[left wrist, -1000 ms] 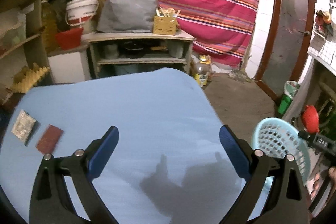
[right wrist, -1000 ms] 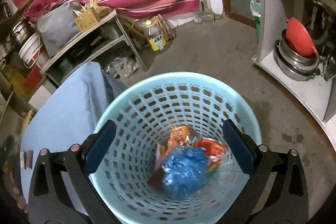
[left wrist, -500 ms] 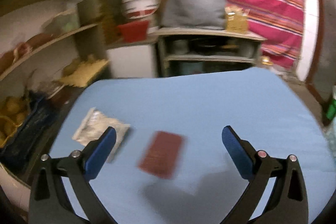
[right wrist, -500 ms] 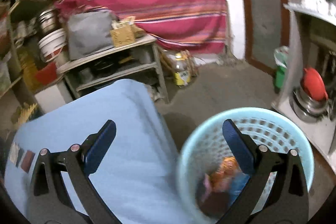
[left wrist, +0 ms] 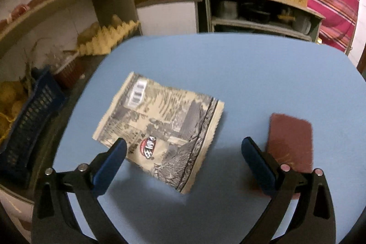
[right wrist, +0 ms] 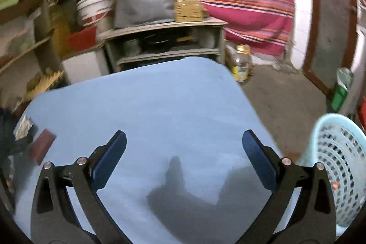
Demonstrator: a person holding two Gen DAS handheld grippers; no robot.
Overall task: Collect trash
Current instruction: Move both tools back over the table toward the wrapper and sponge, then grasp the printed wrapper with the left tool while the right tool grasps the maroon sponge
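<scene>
Left gripper (left wrist: 183,152) has swung from mid-table to the table's (left wrist: 263,74) left edge, jaws wide and empty over the printed wrapper (left wrist: 160,127); brown packet (left wrist: 290,141) just beside. Right gripper (right wrist: 183,145) has left the basket (right wrist: 336,166) (wide, empty). Next pickup likely.
</scene>
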